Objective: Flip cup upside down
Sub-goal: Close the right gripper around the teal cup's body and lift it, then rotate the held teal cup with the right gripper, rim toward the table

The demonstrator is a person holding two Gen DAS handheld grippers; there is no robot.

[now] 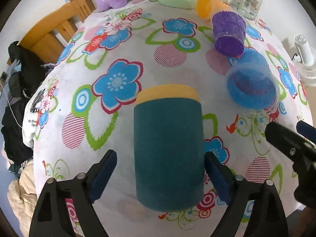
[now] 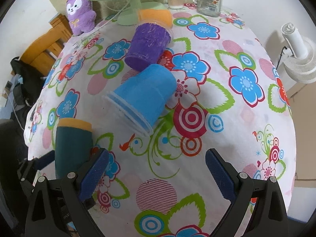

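Teal cup [image 1: 168, 150] between spread left fingers [image 1: 103, 175]; right fingers [image 2: 93, 175] spread, empty

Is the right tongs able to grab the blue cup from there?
Probably yes. The right tongs are open, the blue cup lies on its side ahead, and only bare tablecloth lies between.

Teal cup [image 1: 168, 154] matt, felt-like; blue cup [image 2: 143, 96] fuzzy w/ clear plastic rim; tablecloth [image 2: 227, 63] printed cloth.

floral tablecloth [image 2: 227, 122], wooden chair [image 1: 57, 29], white wall [image 2: 29, 4]
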